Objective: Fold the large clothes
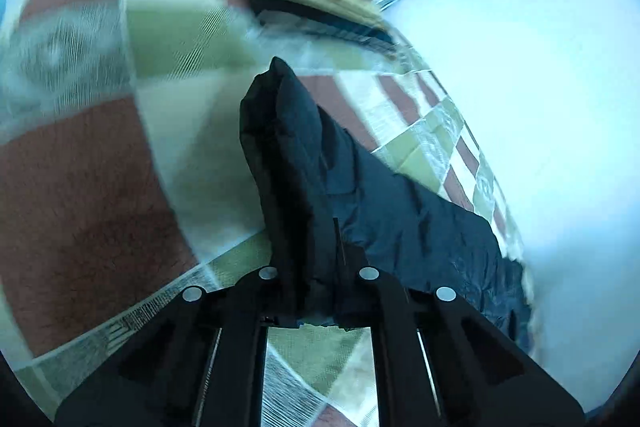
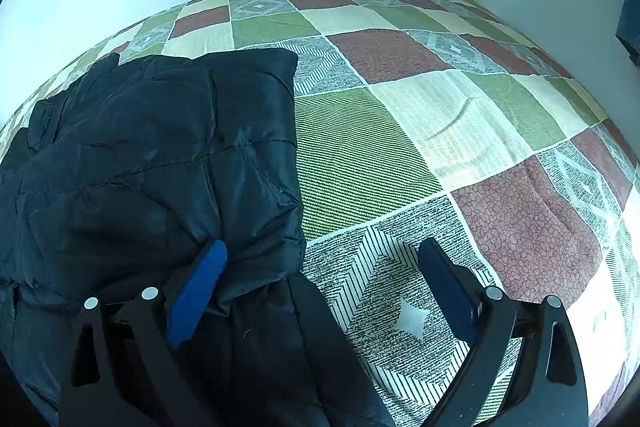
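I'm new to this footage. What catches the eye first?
A dark puffy jacket lies on the left of a patchwork quilt of green, red and cream squares. The left gripper is shut on a jacket fold, lifted over the blurred quilt. The right gripper hangs open at the jacket's edge.

Both wrist views look forward and down, close over the bed (image 2: pixel 400 131). Each shares the dark jacket (image 1: pixel 360 195): centre in the left view, left side in the right.
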`<state>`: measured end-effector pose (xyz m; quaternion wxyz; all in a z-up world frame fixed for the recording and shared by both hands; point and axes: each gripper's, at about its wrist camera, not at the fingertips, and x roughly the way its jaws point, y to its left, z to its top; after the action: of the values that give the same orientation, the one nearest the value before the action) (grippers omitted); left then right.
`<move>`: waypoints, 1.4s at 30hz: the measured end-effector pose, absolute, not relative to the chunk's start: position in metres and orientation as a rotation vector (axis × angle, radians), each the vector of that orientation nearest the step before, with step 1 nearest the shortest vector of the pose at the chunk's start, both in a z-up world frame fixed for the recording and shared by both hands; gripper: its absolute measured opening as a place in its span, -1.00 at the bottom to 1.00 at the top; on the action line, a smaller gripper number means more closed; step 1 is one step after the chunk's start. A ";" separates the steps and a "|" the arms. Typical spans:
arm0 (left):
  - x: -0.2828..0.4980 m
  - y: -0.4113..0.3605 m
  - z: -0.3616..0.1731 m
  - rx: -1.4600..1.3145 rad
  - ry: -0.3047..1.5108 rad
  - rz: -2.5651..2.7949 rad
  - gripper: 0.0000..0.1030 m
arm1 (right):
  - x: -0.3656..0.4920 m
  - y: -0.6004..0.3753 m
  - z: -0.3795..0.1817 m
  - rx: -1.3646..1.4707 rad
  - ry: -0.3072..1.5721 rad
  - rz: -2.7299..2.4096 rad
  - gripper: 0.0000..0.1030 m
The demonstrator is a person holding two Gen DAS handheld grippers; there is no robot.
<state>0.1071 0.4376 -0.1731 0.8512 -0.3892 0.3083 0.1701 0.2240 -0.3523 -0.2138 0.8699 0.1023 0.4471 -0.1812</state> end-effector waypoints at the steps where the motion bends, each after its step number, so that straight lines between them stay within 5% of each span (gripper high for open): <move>1: 0.109 0.429 -0.160 -0.770 0.636 0.358 -0.85 | 0.224 -0.353 -0.214 0.216 0.934 -0.378 0.85; 10: 0.156 0.308 -0.056 -0.521 0.562 0.143 -0.86 | 0.223 -0.356 -0.214 0.243 0.927 -0.368 0.85; 17: 0.211 0.156 -0.027 -0.364 0.587 -0.115 -0.87 | 0.222 -0.357 -0.215 0.259 0.923 -0.360 0.85; 26: 0.261 -0.011 -0.052 -0.224 0.678 -0.333 -0.87 | 0.220 -0.359 -0.218 0.278 0.918 -0.350 0.85; 42: 0.294 -0.156 -0.151 -0.108 0.922 -0.456 -0.86 | 0.219 -0.360 -0.218 0.285 0.917 -0.346 0.85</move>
<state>0.2943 -0.1558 -0.1509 0.8692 -0.0515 0.4409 -0.2178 0.2190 -0.3602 -0.2183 0.8725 0.1363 0.4390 -0.1657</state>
